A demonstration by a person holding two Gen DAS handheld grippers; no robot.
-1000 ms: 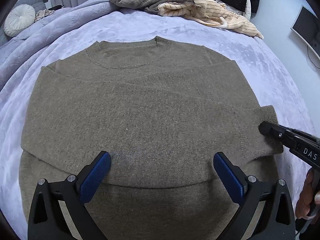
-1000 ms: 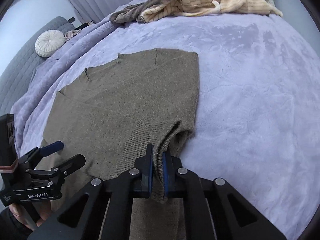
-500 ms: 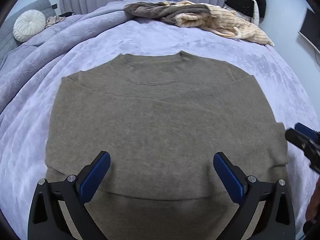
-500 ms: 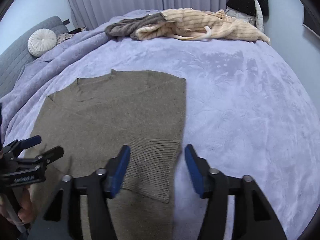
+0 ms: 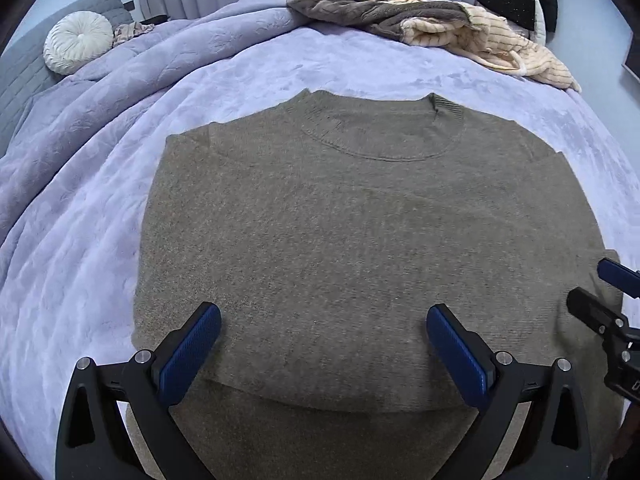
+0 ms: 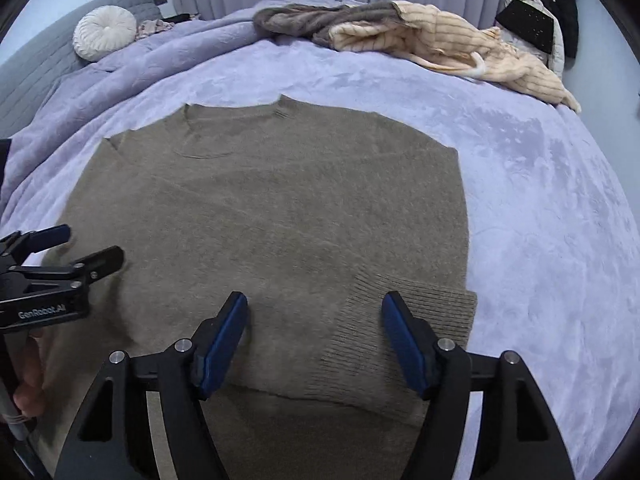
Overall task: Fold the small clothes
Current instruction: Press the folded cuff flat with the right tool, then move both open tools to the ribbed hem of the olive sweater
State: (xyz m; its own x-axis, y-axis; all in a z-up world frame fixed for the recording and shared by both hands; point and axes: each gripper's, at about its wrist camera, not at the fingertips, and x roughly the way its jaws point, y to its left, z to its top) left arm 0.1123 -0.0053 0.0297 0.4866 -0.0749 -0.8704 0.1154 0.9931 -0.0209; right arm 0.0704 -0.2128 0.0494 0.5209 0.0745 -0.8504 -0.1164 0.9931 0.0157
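Note:
An olive-brown knit sweater lies flat on the lilac bed cover, both sleeves folded in across its body; it also shows in the right wrist view. A ribbed cuff lies on top at the sweater's lower right. My left gripper is open and empty above the sweater's lower middle. My right gripper is open and empty over the cuff. The right gripper shows at the right edge of the left wrist view. The left gripper shows at the left of the right wrist view.
A pile of cream striped and grey-brown clothes lies at the far side of the bed. A round white cushion sits on a grey sofa at the far left. Dark clothes hang at the far right.
My right gripper let go of the cuff, opened and drew back. The cuff now lies flat on the sweater. Both grippers rose and pulled back a little.

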